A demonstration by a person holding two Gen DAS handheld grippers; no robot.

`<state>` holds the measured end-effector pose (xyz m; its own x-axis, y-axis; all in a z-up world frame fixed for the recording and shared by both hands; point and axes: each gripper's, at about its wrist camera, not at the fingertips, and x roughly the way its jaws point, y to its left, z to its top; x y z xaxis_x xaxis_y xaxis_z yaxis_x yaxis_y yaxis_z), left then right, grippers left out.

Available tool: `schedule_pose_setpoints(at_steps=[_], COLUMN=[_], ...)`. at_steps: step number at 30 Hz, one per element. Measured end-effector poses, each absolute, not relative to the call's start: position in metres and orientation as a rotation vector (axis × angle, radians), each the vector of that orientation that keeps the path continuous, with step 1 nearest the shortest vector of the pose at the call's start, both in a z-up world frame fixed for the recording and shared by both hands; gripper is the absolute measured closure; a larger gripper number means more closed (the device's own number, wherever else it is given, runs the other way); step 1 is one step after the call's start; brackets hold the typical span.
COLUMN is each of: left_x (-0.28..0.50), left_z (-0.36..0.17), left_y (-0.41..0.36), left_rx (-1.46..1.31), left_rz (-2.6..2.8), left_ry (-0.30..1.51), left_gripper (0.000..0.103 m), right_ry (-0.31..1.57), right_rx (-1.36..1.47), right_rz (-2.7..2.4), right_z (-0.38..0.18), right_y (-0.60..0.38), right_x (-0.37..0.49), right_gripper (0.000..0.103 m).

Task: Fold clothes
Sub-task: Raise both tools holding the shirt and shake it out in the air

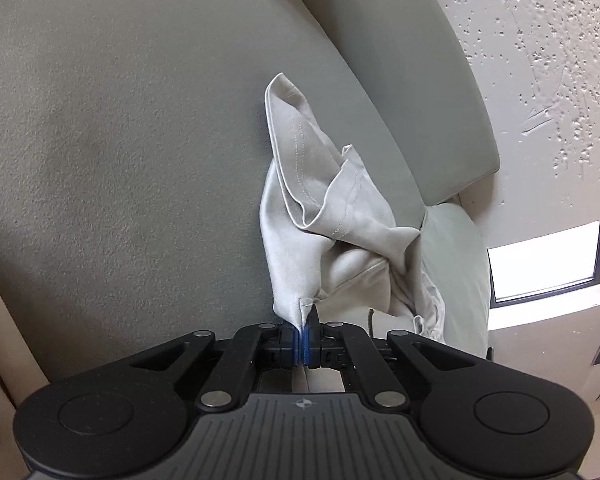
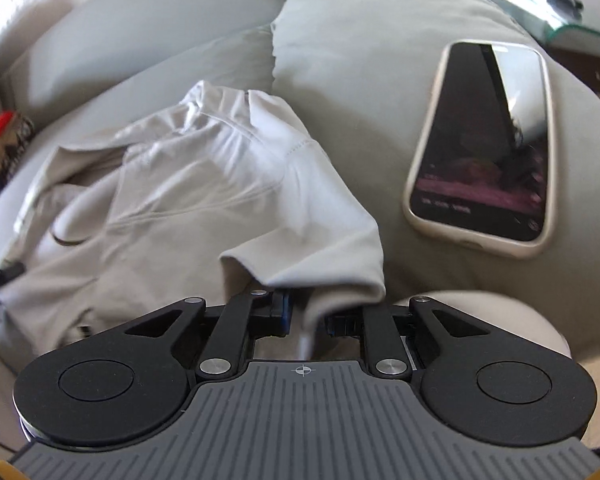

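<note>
A light grey garment [image 1: 332, 216] lies crumpled on a grey sofa. My left gripper [image 1: 303, 332] is shut on a corner of it, and the cloth rises from the blue pads toward the sofa back. In the right wrist view the same garment [image 2: 204, 184] spreads over the seat, with a hem and seams showing. My right gripper [image 2: 306, 316] has its jaws partly apart, with a fold of the cloth draped between and over the fingers; the cloth hides the fingertips.
A phone [image 2: 488, 144] in a pale case lies face up on the sofa arm cushion [image 2: 360, 40] at the right. A red and dark object [image 2: 0, 148] sits at the far left. The sofa back cushion [image 1: 140, 140] fills the left wrist view, with a textured wall [image 1: 540, 60] behind.
</note>
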<state>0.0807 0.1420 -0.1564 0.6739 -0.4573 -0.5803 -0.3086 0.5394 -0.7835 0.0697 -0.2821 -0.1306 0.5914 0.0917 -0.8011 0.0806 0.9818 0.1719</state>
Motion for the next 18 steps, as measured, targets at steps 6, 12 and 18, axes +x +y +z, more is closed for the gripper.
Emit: schedule_pose_setpoints(at_steps=[6,12,18], left_x=[0.091,0.079,0.066], left_z=[-0.14,-0.08,-0.009], left_y=[0.133,0.14,0.145], left_rx=[-1.045,-1.013,-0.972], left_rz=[-0.14,-0.241,-0.323], left_ry=[0.854,0.815,0.73], left_gripper=[0.099,0.103,0.103], right_ry=[0.911,1.047,0.777], right_rx=[0.447,0.877,1.025], right_rz=[-0.077,0.051,0.378], right_z=[-0.125,-0.104,0.016], right_y=[-0.311,-0.343,-0.342], right_x=[0.065,0.06,0.049], right_gripper=[0.102,0.102,0.102])
